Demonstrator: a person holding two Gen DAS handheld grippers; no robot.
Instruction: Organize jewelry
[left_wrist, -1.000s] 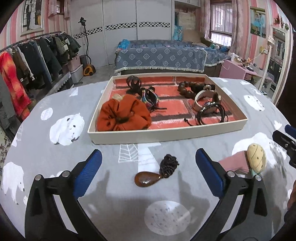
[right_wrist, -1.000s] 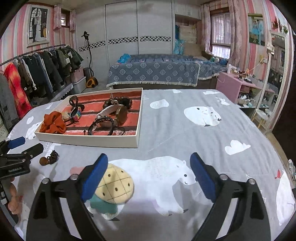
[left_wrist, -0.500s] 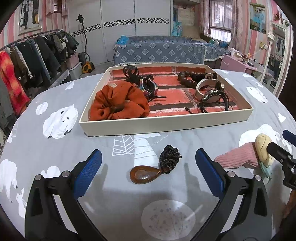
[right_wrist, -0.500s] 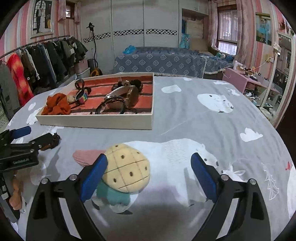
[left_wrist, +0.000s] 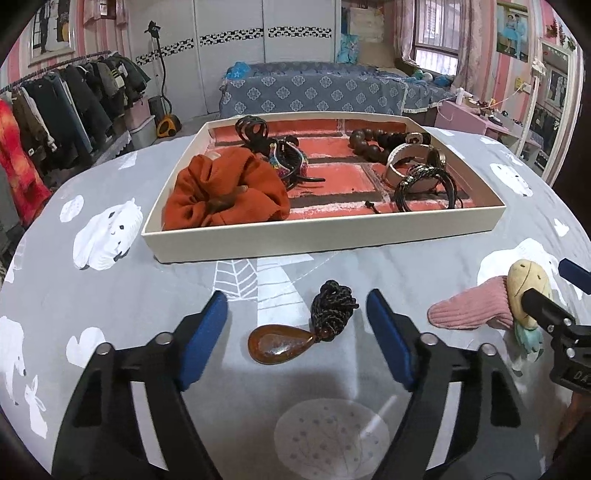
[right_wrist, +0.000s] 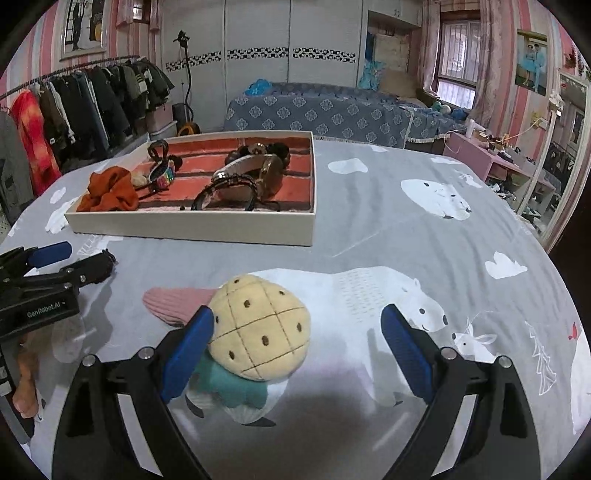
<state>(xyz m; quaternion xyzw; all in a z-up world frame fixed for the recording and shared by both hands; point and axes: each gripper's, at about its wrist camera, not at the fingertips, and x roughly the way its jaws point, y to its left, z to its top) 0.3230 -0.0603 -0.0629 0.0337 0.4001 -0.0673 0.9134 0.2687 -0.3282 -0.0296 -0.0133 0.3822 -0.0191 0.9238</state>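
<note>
Two loose pieces left outside the shallow cream cardboard tray with the red striped lining (left_wrist: 325, 236), both lying on the grey polar-bear tablecloth (left_wrist: 110, 295) just in front of its near wall. Nearest the left gripper (left_wrist: 297, 328): an amber teardrop pendant on a bunched black braided cord (left_wrist: 295, 338), flat on the cloth, framed between the blue-padded fingers (left_wrist: 205, 336) but touched by neither. Jaws there partly open, a clear gap either side of the pendant; lined up so, probably, for a pinch on the cord bundle or the stone.

Over on the right: a plush hair tie with a tan stitched pineapple head, teal leaves and a pink ribbed tail (right_wrist: 255, 332). Right gripper (right_wrist: 297, 343) spread wide around it, left pad just beside or touching the tan head, hard to tell which; right pad well apart from it. Not gripped yet, by the look of it.

Already inside the tray: a rust-orange fabric scrunchie (left_wrist: 225, 192) at the near left, a black claw clip (left_wrist: 253, 131) behind it, dark wooden beads (left_wrist: 369, 144) at the back right, and a black braided leather bracelet (left_wrist: 424, 184) leaning at the near right. Soft hair things to the left, bands and beads to the right, so a rough sorting seems intended. Likely sense of the pose: one item per gripper, both bound for the tray.
</note>
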